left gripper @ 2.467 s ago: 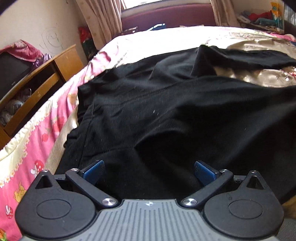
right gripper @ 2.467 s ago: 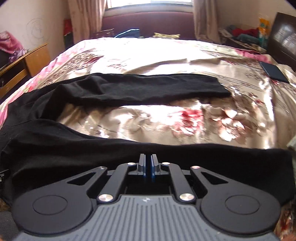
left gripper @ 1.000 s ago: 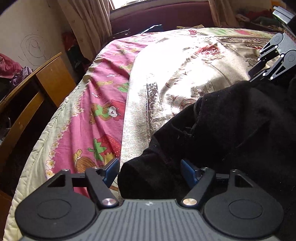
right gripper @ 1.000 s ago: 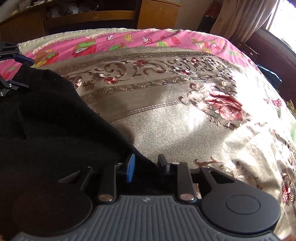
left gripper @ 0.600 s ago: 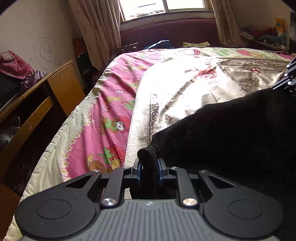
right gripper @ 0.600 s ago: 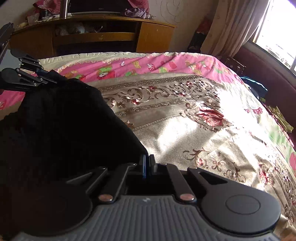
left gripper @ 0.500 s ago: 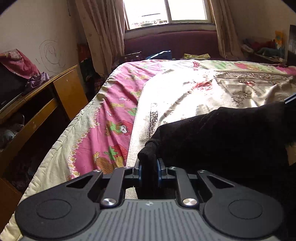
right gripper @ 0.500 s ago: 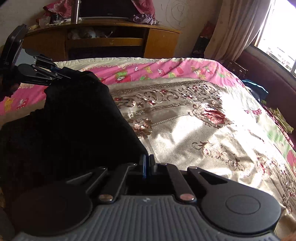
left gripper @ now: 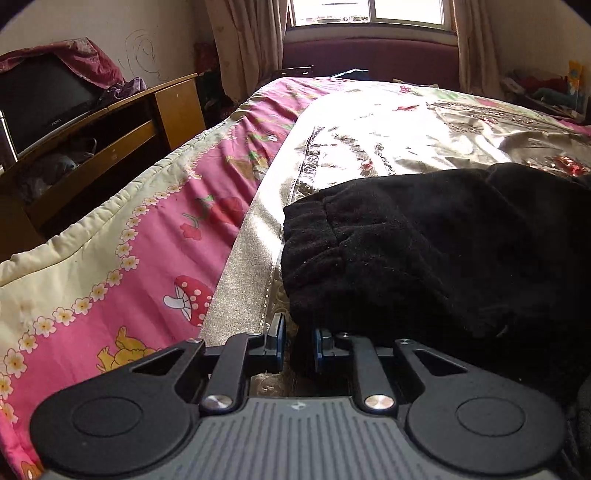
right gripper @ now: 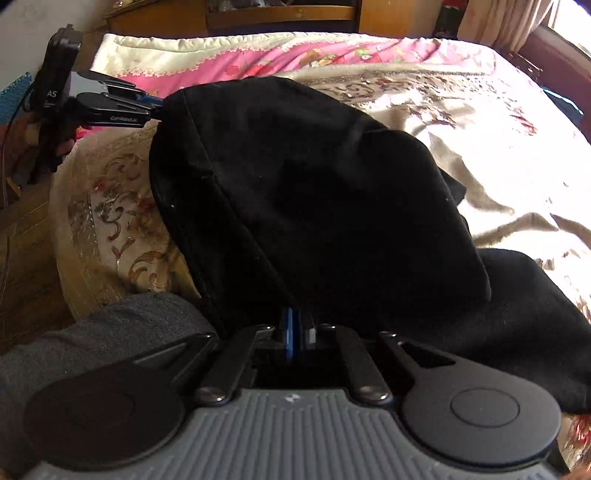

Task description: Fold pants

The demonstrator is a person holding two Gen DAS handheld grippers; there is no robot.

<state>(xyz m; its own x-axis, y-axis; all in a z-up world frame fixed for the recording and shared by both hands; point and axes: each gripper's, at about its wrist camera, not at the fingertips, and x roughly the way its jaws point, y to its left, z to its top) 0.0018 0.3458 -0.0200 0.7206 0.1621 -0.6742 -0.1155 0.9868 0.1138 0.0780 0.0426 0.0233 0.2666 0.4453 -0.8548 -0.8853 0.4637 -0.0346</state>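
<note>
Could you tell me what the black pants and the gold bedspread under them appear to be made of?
The black pants look like a soft, matte fleece or knit: fuzzy nap with lint specks. The gold bedspread looks like a shiny satin or brocade, glaring in sunlight, with a woven floral pattern. Exact fibres cannot be told.

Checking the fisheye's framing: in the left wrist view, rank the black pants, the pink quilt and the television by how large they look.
1. Pink quilt and black pants: look alike, and both lie near the lens, so unranked.
2. Television: smallest, though farther off.

Window [left gripper: 369,11] backlight, bedspread [left gripper: 388,125] glare, fisheye-warped edges.
</note>
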